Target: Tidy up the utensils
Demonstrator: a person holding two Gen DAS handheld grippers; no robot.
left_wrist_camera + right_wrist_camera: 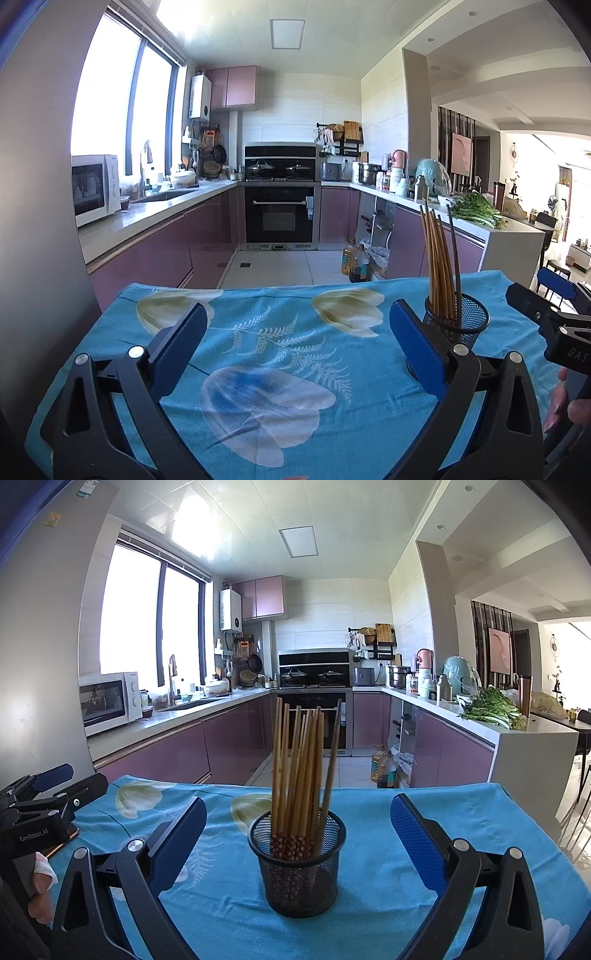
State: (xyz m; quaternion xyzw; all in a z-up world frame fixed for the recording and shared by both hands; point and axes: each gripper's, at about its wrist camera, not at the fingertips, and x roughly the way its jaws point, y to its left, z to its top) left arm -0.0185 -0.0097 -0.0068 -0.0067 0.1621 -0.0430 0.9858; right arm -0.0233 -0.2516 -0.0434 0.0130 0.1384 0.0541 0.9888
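A black mesh cup [299,864] stands upright on the blue floral cloth [380,834], holding several wooden chopsticks [295,768] and one darker stick. My right gripper [298,830] is open, its blue pads wide on either side of the cup, not touching it. In the left wrist view the same mesh cup [463,321] with its chopsticks [437,258] sits just beyond the right pad. My left gripper [297,332] is open over bare cloth [273,354] with nothing between its fingers. Each view shows the other gripper at its edge.
The cloth-covered table ends at a far edge, with tiled kitchen floor beyond. Oil bottles [382,766] stand on the floor by the right counter. Greens [491,709] lie on that counter. A microwave [109,701] sits on the left counter.
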